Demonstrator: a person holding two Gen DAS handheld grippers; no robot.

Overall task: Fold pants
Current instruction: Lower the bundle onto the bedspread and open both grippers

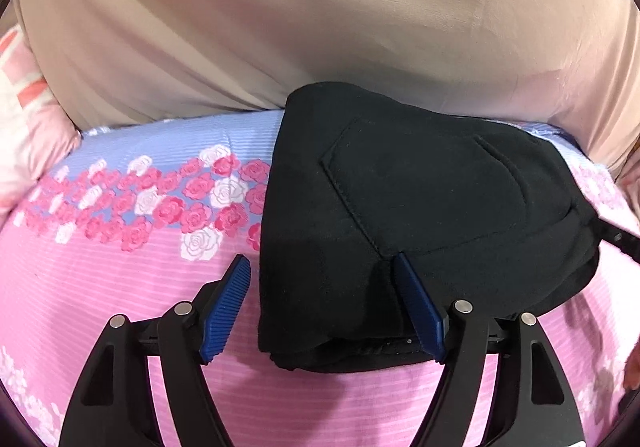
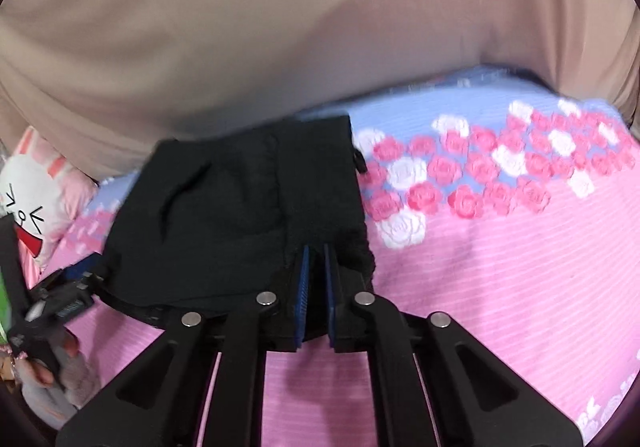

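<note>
Closest to us in the left wrist view, the left gripper with black arms and ribbed blue pads (image 1: 322,267) is spread wide. One pad sits on the near corner of the folded black fabric pants (image 1: 420,199) and the other hangs over the bed beside them, so it pinches nothing. In the right wrist view, the right gripper with the same black arms and blue pads (image 2: 316,251) is pressed almost together, and it pinches the near edge of the black cloth between its pads. The pants lie on the pink striped bed sheet with pink and white roses (image 1: 120,287), in a small thick bundle with several layers stacked at the near edge. A sewn pocket shows on top. So most of the folding looks done: the long legs are already doubled over into a short, fat packet. What may be left is one last tuck or a little tidy of the edge the right gripper holds, and then letting go. Farther back, a pink and white pillow with a cartoon bunny face (image 2: 32,203) rests at the side. Behind everything hangs a plain beige cloth (image 1: 320,27).
</note>
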